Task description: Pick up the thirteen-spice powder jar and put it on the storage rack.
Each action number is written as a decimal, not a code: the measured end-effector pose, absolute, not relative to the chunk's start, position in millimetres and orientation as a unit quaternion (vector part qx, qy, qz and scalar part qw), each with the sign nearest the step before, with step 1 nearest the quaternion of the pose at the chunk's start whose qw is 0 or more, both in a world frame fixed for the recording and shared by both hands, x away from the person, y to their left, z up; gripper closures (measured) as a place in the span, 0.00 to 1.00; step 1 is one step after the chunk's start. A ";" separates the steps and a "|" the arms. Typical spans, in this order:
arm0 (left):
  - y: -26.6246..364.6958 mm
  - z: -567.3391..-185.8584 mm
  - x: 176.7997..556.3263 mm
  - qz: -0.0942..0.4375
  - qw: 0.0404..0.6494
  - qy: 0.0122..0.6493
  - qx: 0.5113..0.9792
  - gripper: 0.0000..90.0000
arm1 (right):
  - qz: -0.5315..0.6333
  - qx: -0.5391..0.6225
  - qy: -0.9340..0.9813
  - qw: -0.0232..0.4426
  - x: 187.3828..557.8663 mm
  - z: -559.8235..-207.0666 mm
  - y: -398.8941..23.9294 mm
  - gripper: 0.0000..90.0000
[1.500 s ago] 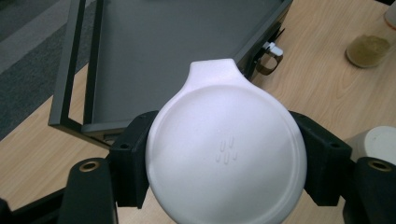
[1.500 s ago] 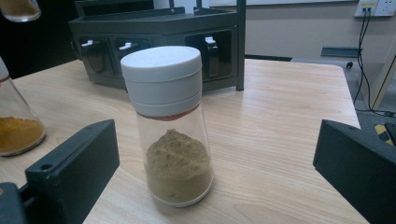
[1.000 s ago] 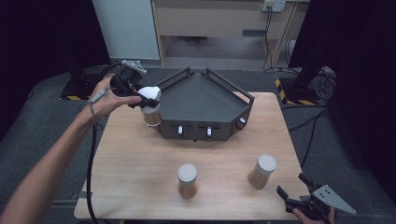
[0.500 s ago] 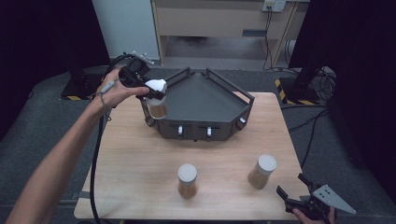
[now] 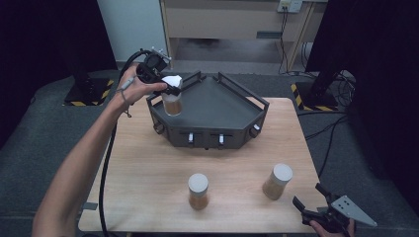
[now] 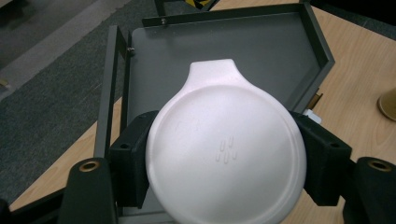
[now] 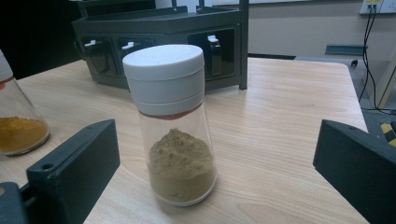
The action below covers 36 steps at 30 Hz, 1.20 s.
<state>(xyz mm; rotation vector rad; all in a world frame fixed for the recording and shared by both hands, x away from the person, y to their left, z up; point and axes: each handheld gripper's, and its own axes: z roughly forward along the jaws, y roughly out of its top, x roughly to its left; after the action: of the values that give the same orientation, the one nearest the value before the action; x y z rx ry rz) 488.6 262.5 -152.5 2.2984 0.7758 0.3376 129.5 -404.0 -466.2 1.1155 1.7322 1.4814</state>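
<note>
Since a second ago: we have carried the left gripper (image 5: pixel 165 89) and its jar back and inward, from just in front of the tray's left corner to over its left side; the right gripper (image 5: pixel 316 215) has not moved.
Left fingers: clamped on the white cap of the held spice jar (image 5: pixel 171 96), one black pad on each side of the lid, as the left gripper view shows.
Right fingers: spread wide apart and holding nothing, low at the table's near right corner, facing the right-hand jar (image 7: pixel 170 123).
Where the jars are: one hangs over the dark tray (image 5: pixel 232 106), its base apparently just above the floor, though we cannot tell whether it touches; a middle jar (image 5: pixel 198 191) and the right-hand jar stand upright on the table (image 5: pixel 148 163), well apart.
Handling: we judge the jars light, rigid and smooth-sided, probably clear plastic or glass with a little powder at the bottom; the straight-sided cap gives the surest hold, since the body tapers and could slip.
Edges: the tray's raised rails stand close beside the held jar, so it must go down clear of them.
Open room: the tray floor is bare to the right, and the wood between tray and standing jars is free.
</note>
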 end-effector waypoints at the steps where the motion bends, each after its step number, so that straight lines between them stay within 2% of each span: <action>1: 262.1 -155.5 494.0 0.130 0.341 0.297 0.882 0.33 | 0.557 0.420 0.652 0.298 129.5 -466.2 -404.1 0.01; 17: 258.5 -183.1 525.0 0.129 0.330 0.324 0.877 0.33 | 0.557 0.421 0.652 0.296 129.5 -466.2 -404.2 0.01; 36: 254.8 -201.6 538.4 0.126 0.328 0.328 0.877 0.33 | 0.561 0.425 0.648 0.292 130.5 -468.0 -406.1 0.01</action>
<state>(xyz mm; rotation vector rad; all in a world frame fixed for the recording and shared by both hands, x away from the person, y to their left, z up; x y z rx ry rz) 538.4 254.8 -201.6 2.2965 0.8579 0.3310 130.5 -406.1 -468.0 1.1325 1.7267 1.4959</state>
